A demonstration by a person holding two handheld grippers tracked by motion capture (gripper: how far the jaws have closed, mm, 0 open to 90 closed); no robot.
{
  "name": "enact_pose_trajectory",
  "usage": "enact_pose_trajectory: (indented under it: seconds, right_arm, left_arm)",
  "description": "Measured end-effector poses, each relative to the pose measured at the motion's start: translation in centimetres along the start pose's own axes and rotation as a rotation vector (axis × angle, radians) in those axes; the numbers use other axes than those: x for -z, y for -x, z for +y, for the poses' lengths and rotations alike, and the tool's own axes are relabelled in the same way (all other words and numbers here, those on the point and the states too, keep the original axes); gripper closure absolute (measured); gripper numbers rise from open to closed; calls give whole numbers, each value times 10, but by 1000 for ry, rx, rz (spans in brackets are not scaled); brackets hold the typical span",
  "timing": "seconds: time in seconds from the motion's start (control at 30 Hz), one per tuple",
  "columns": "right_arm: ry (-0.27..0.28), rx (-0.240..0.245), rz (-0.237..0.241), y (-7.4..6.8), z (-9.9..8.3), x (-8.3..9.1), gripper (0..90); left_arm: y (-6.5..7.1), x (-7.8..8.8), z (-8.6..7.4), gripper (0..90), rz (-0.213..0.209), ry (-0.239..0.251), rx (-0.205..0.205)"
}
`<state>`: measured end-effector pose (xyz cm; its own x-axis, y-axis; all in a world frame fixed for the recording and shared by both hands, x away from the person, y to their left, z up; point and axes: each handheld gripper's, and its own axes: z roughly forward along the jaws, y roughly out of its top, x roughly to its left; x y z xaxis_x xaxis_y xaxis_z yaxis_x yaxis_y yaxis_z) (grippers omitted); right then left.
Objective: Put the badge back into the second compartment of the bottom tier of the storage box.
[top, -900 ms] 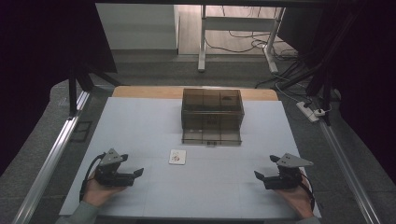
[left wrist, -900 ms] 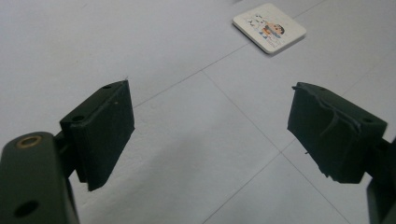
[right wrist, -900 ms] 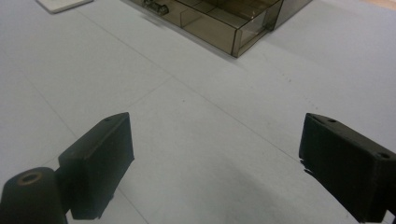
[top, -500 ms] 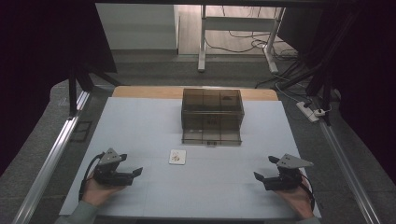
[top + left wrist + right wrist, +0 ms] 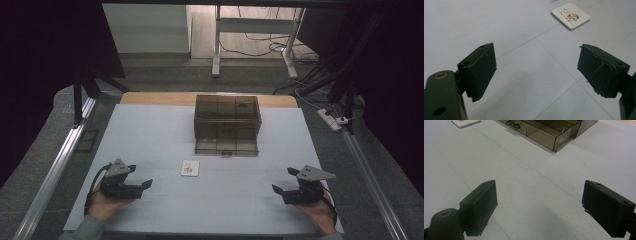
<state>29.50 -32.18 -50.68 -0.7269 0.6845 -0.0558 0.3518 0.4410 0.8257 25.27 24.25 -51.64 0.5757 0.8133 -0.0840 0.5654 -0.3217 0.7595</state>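
White table [image 5: 150, 130]: one smoky box [image 5: 227, 124], one card [image 5: 190, 168]; left gripper [image 5: 141, 184], right gripper [image 5: 280, 189] both spread, empty.

Little differs from the earlier pictures. In the high view the left gripper [image 5: 141, 184] sits a touch nearer the table's near edge than 0.9 s ago, with its hand [image 5: 103, 205] drawn slightly back with it. The right gripper [image 5: 284, 190] is likewise a shade lower on the table [image 5: 150, 135] than before, by so little that it is hard to be sure. How wide each gripper's jaws gape looks the same.
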Motion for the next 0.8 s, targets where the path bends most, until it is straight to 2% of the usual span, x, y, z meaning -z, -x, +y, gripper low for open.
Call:
enact_pose_trajectory:
  seconds: [0.43, 0.8]
  right_arm:
    - [-12, 6, 5, 0, 0, -1, 135]
    - [-22, 11, 11, -1, -1, -3, 138]
  left_arm:
    - [2, -1, 9, 165, -14, -2, -59]
    - [4, -8, 22, 175, -29, -16, -98]
